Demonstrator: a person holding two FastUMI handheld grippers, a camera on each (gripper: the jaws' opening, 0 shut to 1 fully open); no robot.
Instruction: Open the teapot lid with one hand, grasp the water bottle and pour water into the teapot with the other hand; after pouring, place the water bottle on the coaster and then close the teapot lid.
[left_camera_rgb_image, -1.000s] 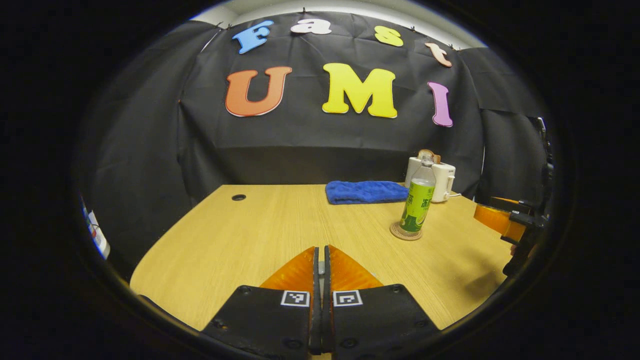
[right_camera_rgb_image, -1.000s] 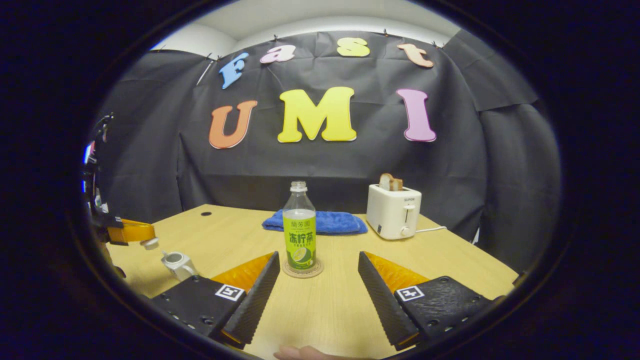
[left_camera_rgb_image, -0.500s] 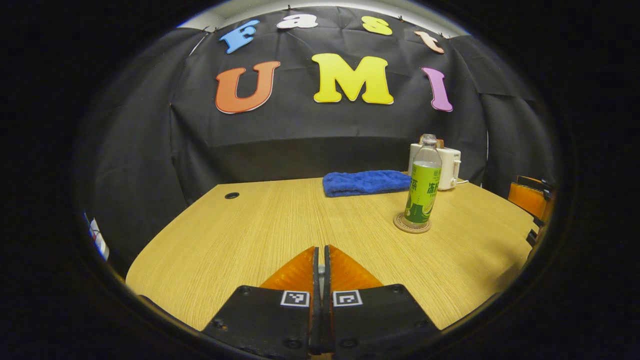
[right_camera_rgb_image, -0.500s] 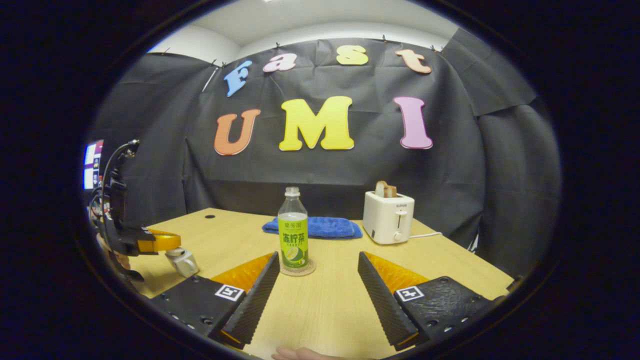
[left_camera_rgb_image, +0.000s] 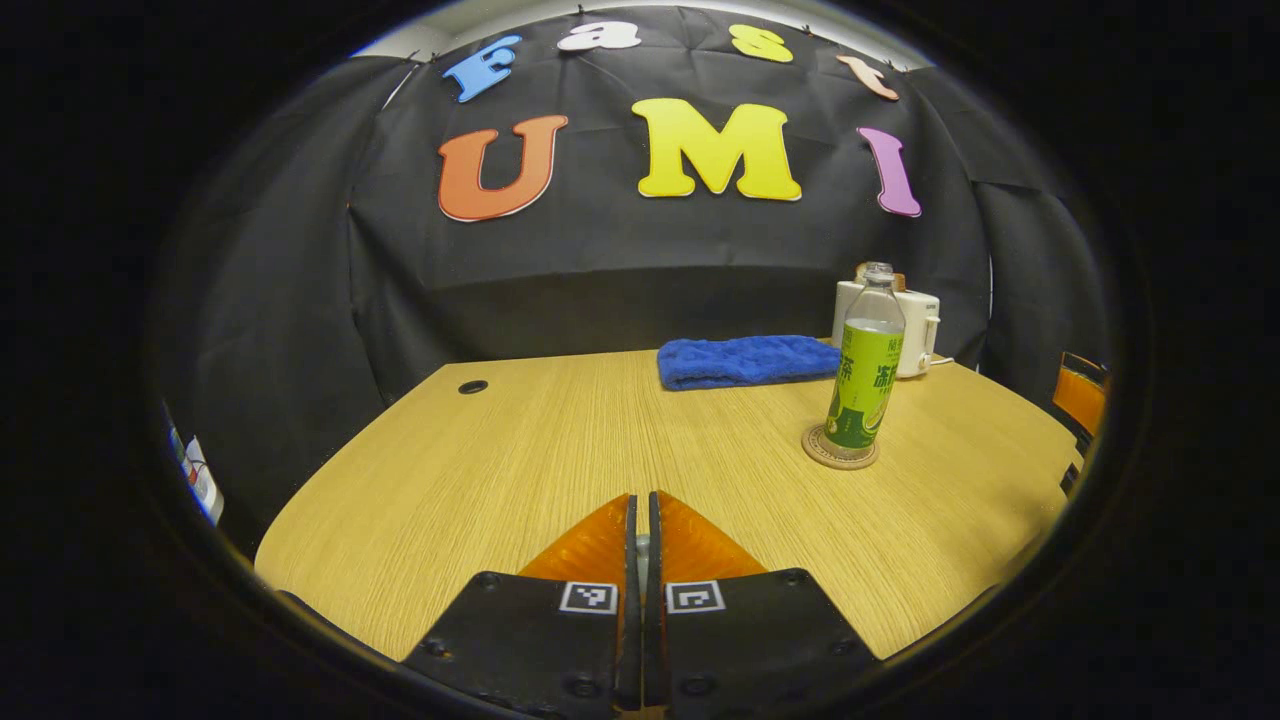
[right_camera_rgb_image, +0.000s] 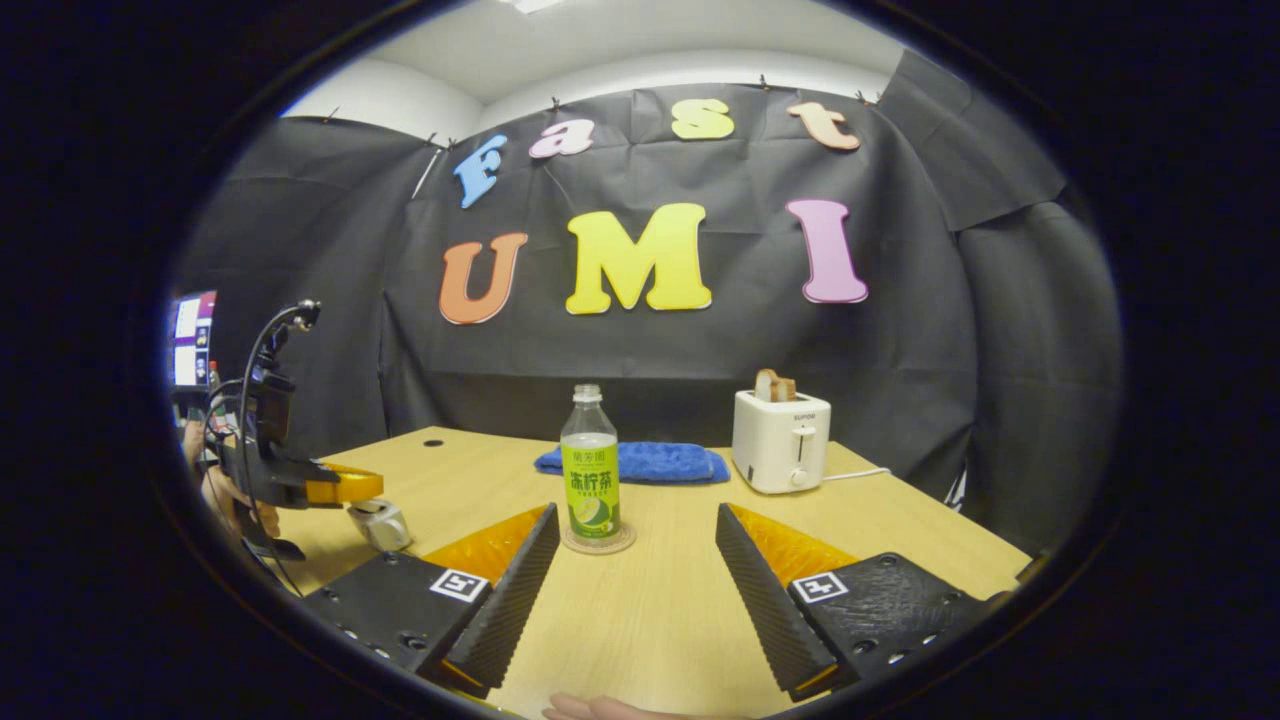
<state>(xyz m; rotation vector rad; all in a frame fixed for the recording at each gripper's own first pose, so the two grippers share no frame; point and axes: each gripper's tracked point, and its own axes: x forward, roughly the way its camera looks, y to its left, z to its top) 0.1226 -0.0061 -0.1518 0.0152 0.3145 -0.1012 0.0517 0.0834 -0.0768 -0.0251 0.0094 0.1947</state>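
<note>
Water bottle (right_camera_rgb_image: 590, 463) stands upright on a round coaster (right_camera_rgb_image: 598, 541) near the middle of the wooden table (right_camera_rgb_image: 650, 610), its cap off and its green label facing the right gripper view. In that view the right gripper (right_camera_rgb_image: 632, 578) has its two fingers spread wide apart, holding nothing, with the bottle and coaster framed in the gap beyond the tips and well apart from them. A fingertip of the person shows at the very bottom edge. Behind the bottle lies a folded blue cloth (right_camera_rgb_image: 640, 462), and to the right of it a white toaster (right_camera_rgb_image: 780, 443) with a slice of bread standing in its slot. At the left edge of the same view, a hand holds the left gripper (right_camera_rgb_image: 362, 488) just above a small teapot (right_camera_rgb_image: 382, 523) that sits on the table near the edge; whether the tips touch its lid cannot be told, as the teapot is small and partly hidden. In the left gripper view, that gripper's fingers (left_camera_rgb_image: 600, 545) are pressed together along a thin seam, with nothing visible between them, over bare table. The bottle on its coaster stands farther off at the right, the cloth and toaster behind it.
</note>
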